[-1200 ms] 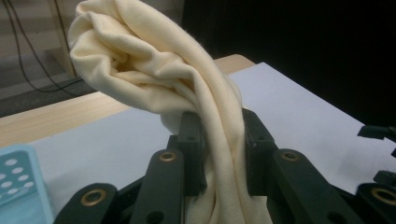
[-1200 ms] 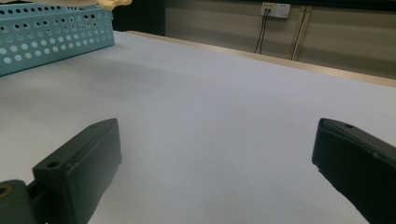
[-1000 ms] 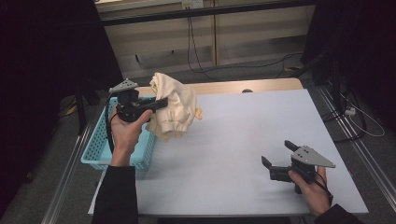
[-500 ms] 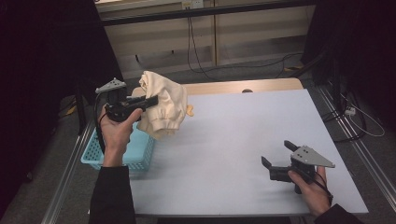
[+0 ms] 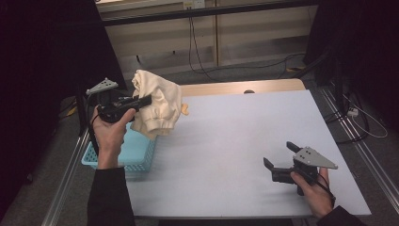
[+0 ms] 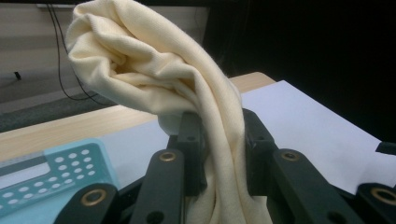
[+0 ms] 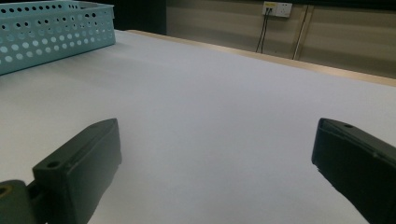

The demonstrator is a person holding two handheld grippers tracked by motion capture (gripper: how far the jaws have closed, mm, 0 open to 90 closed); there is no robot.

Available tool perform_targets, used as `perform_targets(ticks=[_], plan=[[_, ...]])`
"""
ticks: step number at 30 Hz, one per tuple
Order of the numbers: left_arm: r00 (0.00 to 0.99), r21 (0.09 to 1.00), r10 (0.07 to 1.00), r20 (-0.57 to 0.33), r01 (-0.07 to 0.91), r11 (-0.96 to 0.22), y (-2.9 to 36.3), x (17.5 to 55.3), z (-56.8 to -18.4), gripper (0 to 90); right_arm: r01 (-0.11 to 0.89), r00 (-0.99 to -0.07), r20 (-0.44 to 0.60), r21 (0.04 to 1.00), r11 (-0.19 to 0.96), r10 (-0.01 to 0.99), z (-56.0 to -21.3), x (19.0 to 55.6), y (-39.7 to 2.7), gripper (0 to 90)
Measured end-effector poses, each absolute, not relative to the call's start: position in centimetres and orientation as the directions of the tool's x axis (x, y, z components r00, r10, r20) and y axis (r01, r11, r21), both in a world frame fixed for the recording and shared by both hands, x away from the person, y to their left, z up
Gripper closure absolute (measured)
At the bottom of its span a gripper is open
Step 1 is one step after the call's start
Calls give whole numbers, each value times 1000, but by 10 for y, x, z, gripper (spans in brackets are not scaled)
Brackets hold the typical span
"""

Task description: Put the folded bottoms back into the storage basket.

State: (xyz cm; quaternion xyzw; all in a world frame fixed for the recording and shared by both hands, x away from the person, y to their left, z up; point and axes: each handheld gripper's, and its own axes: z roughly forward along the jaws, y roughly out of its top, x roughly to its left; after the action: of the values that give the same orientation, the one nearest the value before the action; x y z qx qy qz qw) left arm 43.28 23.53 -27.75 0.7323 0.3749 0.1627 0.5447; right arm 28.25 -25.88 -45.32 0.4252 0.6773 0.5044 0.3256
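The left tool [image 6: 219,154] is pinching the soft, floppy cloth [image 6: 154,70] at a thick fold, so it is hanging loose; the right tool [image 7: 215,158] is sitting wide open.

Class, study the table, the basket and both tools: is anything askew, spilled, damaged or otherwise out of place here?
Nothing looks spilled or damaged. The cream garment is bunched up and hangs in the air above the turquoise basket, pinched in the left tool. The right tool rests open on the white table, holding nothing.

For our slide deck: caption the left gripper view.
Left hand-held gripper clamps a cream garment above the teal basket.
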Motion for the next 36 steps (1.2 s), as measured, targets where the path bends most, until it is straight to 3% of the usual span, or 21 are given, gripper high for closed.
perform_targets(ticks=[36], plan=[[582,935,781,-226,355,7,300,419,-267,737,247,-429,-12,960,129,903,-453,282,-258,12]])
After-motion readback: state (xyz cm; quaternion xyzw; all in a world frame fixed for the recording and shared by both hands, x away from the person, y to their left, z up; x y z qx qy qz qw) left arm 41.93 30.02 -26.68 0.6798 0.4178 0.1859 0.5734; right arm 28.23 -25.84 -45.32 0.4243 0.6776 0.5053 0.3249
